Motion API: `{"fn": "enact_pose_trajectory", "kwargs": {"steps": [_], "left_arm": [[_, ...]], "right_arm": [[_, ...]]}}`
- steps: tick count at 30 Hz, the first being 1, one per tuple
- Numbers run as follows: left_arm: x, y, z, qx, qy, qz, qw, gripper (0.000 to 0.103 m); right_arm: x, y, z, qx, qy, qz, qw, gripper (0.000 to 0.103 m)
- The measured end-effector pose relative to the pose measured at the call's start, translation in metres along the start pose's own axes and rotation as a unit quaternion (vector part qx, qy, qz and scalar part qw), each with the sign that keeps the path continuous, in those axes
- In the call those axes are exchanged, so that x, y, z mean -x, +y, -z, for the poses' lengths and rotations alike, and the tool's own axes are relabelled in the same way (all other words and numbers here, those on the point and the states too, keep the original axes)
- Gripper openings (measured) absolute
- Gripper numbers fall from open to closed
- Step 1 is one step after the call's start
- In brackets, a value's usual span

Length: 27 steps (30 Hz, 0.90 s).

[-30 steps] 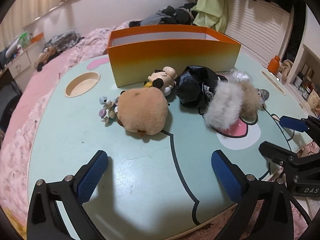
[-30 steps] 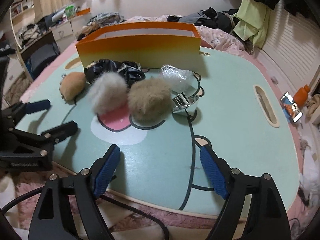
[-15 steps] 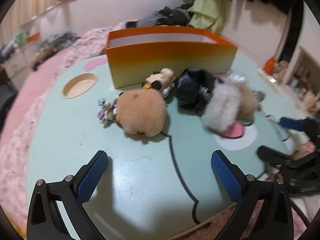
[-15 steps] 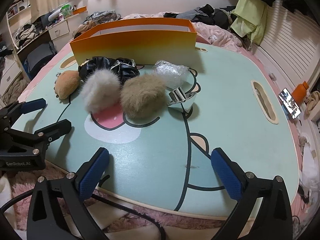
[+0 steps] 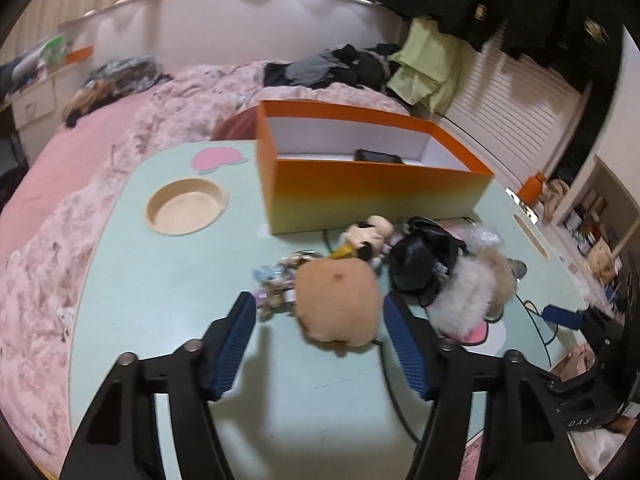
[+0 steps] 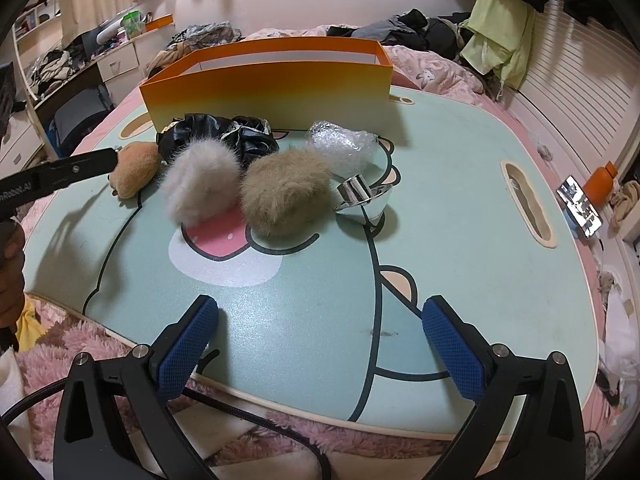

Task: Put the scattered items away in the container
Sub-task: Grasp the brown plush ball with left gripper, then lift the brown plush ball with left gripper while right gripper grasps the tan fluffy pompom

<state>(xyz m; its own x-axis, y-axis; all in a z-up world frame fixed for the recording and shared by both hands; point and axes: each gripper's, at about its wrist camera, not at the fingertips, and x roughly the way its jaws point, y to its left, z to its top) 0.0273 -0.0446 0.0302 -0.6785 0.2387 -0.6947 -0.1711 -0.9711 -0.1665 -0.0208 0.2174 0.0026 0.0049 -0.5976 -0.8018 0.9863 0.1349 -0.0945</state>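
Note:
An orange box [image 5: 372, 192] stands at the table's far side, with a dark flat item [image 5: 378, 157] inside; it also shows in the right wrist view [image 6: 272, 84]. In front of it lie a tan plush [image 5: 338, 304], a small keychain cluster [image 5: 272, 280], a mouse plush [image 5: 366, 236], black scrunchies [image 5: 420, 260] and a white fur ball [image 5: 468, 300]. My left gripper [image 5: 320, 344] is open, its fingers on either side of the tan plush [image 6: 134, 168]. My right gripper [image 6: 316, 348] is open and empty over the table's near edge, well short of the white fur ball [image 6: 200, 180], brown fur ball [image 6: 284, 192], silver clip [image 6: 360, 200] and clear plastic wad [image 6: 344, 148].
The mint cartoon table [image 6: 460, 208] has a round cup recess [image 5: 186, 206] at the left and a slot handle [image 6: 528, 204] at the right. A pink bed [image 5: 80, 168] lies behind and to the left. A phone [image 6: 580, 206] and orange bottle [image 6: 602, 180] lie off the right edge.
My left gripper has moved forward and risen, so its fingers now flank the tan plush and the box's inside shows. My right gripper has edged forward slightly and stays open.

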Motion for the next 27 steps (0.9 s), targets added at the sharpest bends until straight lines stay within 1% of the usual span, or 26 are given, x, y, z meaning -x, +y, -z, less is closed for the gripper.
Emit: {"fn": "enact_pose_trajectory", "kwargs": {"steps": [2,5,9,13,14,15,16,19,23,25,27], "left_arm": [[-0.002,-0.008,0.000,-0.015,-0.002,0.003,0.9999,0.055],[-0.010,-0.015,-0.003,-0.029,0.001,-0.024,0.9993,0.055],[-0.018,-0.017,-0.006,-0.029,0.001,-0.036,0.9989,0.055],[-0.026,-0.024,-0.004,-0.048,0.018,-0.042,0.9978,0.055],[-0.027,-0.026,-0.002,-0.053,0.018,-0.042,0.9975,0.044],[-0.026,-0.028,-0.001,-0.058,0.016,-0.042,0.9973,0.043],[-0.024,-0.029,0.000,-0.060,0.014,-0.040,0.9973,0.043],[-0.011,-0.024,-0.001,-0.050,0.005,-0.014,0.9987,0.042],[0.017,-0.015,-0.004,-0.039,-0.017,0.017,0.9989,0.042],[0.032,-0.007,-0.007,-0.030,-0.025,0.042,0.9984,0.042],[0.043,-0.002,-0.009,-0.026,-0.035,0.047,0.9980,0.042]], "right_arm": [[0.000,0.000,0.000,0.000,0.000,0.000,1.000,0.102],[0.000,0.000,0.000,0.000,0.000,-0.001,1.000,0.102],[0.000,0.000,0.000,0.001,0.000,-0.001,1.000,0.102],[0.000,0.000,0.000,0.001,0.000,-0.001,1.000,0.102],[0.000,0.000,0.000,0.001,0.000,-0.002,1.000,0.102],[0.000,0.000,0.000,0.001,0.000,-0.002,1.000,0.102],[0.000,0.000,0.000,0.001,0.000,-0.002,1.000,0.102],[0.000,0.000,0.000,0.000,-0.001,-0.002,1.000,0.102],[0.004,-0.003,-0.002,-0.012,-0.007,-0.012,1.000,0.102],[0.007,-0.009,-0.003,-0.028,-0.016,-0.041,0.999,0.102],[0.011,-0.018,-0.007,-0.050,-0.026,-0.088,0.994,0.102]]}}
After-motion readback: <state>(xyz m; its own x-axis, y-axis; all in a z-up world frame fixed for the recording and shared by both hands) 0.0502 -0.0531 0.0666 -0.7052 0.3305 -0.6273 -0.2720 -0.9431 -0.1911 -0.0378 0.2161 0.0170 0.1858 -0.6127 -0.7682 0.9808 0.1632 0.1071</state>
